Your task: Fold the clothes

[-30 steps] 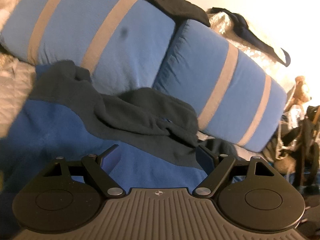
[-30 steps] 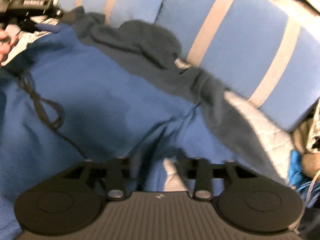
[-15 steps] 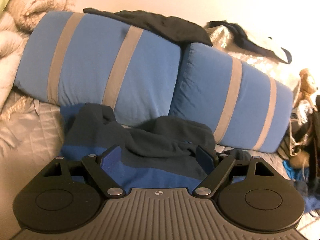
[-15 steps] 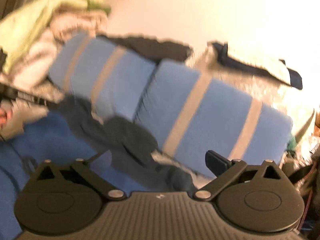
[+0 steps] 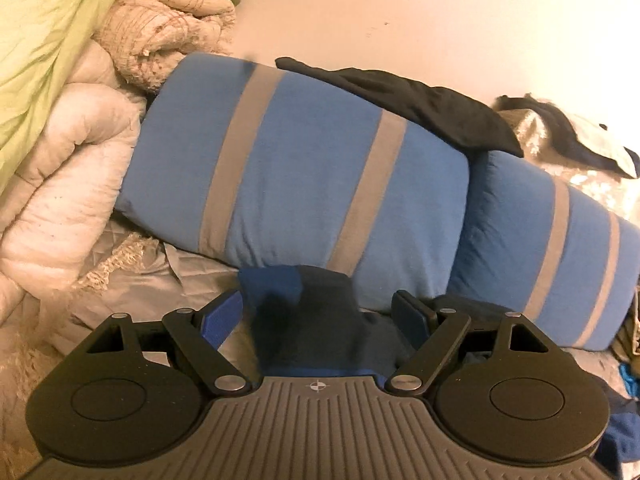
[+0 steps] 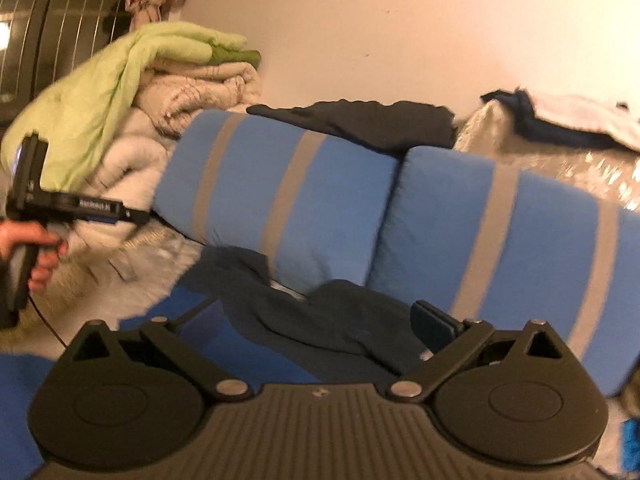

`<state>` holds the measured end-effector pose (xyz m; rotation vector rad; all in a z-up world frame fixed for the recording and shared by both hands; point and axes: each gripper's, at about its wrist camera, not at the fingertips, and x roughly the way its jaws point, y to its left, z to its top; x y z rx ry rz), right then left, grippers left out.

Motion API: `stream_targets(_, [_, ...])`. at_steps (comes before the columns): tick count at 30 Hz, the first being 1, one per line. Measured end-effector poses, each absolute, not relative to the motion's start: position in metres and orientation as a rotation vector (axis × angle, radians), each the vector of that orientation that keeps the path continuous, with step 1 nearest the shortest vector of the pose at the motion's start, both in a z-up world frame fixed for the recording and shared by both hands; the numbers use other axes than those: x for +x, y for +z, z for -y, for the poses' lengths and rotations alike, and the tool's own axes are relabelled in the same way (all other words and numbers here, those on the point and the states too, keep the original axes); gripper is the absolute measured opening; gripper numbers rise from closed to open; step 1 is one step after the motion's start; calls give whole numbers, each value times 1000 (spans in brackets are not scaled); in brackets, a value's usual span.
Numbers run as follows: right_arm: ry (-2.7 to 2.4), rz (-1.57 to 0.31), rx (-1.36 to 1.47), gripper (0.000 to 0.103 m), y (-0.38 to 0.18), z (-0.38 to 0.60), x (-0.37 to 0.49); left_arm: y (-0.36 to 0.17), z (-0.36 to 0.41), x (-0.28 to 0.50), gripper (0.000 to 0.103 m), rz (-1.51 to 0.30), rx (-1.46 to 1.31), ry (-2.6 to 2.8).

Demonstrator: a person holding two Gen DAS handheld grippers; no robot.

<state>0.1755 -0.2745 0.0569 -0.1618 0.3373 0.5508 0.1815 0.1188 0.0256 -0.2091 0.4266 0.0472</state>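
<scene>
Left gripper [image 5: 318, 312]: jaws wide, nothing gripped; the blue and grey garment [image 5: 320, 320] lies bunched between and below them at lower centre. Right gripper [image 6: 316, 320]: jaws have just been opening, now at full spread, the same garment [image 6: 320, 320] loose beneath. Behind: two blue striped pillows [image 5: 312, 176], black cloth [image 5: 420, 104] on top. Folded blankets [image 5: 60, 152] upper left.

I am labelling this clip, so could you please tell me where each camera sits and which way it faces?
Left wrist: on the left gripper, facing the striped blue pillows by the wall; its open fingers show above the blue and grey garment.
Right wrist: on the right gripper, facing the same pillows; its jaws, just opened wide, hold nothing; the person's hand shows at left.
Shared: pillows, garment, green blanket.
</scene>
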Motion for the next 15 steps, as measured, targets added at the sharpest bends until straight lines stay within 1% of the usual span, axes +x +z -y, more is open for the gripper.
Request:
stream_targets(7, [432, -404, -20, 103, 14, 255, 214, -2, -152, 204, 82, -480, -228, 63])
stream_targets(11, [400, -454, 67, 103, -17, 256, 227, -21, -169, 226, 82, -510, -291, 14])
stream_targets(15, [407, -491, 71, 103, -41, 255, 230, -43, -181, 252, 82, -545, -343, -8])
